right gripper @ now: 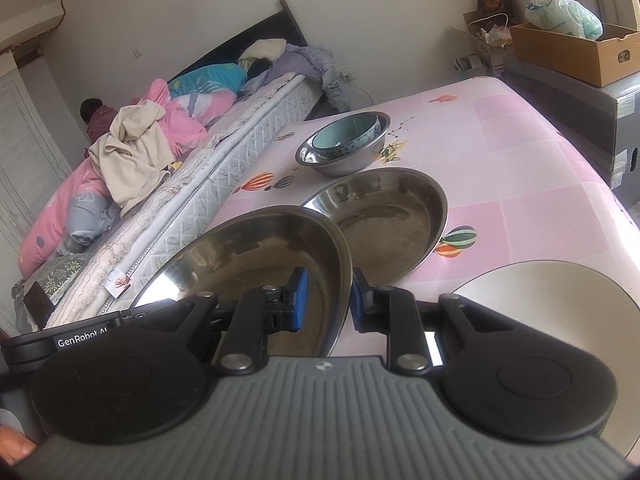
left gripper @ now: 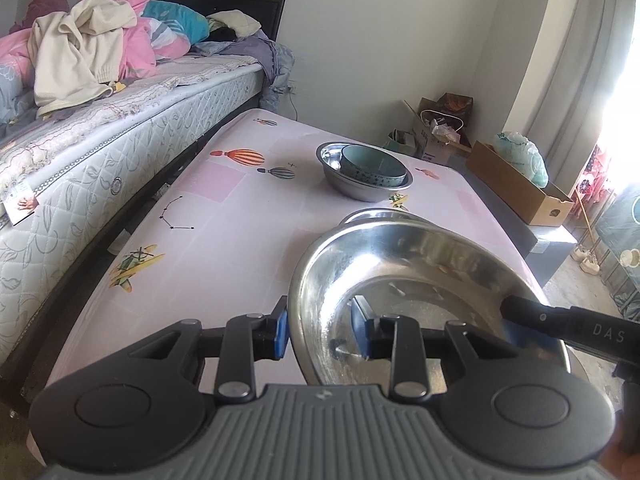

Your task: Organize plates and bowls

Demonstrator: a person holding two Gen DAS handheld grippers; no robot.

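Both tools grip one shiny steel plate: left tool clamps its left rim, right tool its right rim, held above the pink printed tabletop. Only the right view fully shows a second steel plate lying flat just beyond, plus a cream plate. Farther back, a teal bowl sits in a steel bowl.

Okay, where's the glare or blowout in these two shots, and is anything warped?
Left wrist view: the window at the right edge is blown out white, and the shiny steel plate carries bright reflections. Right wrist view: lighting is more even, with soft highlights on the second steel plate. In both, fisheye bends the pink patterned table edges and darkens the corners.
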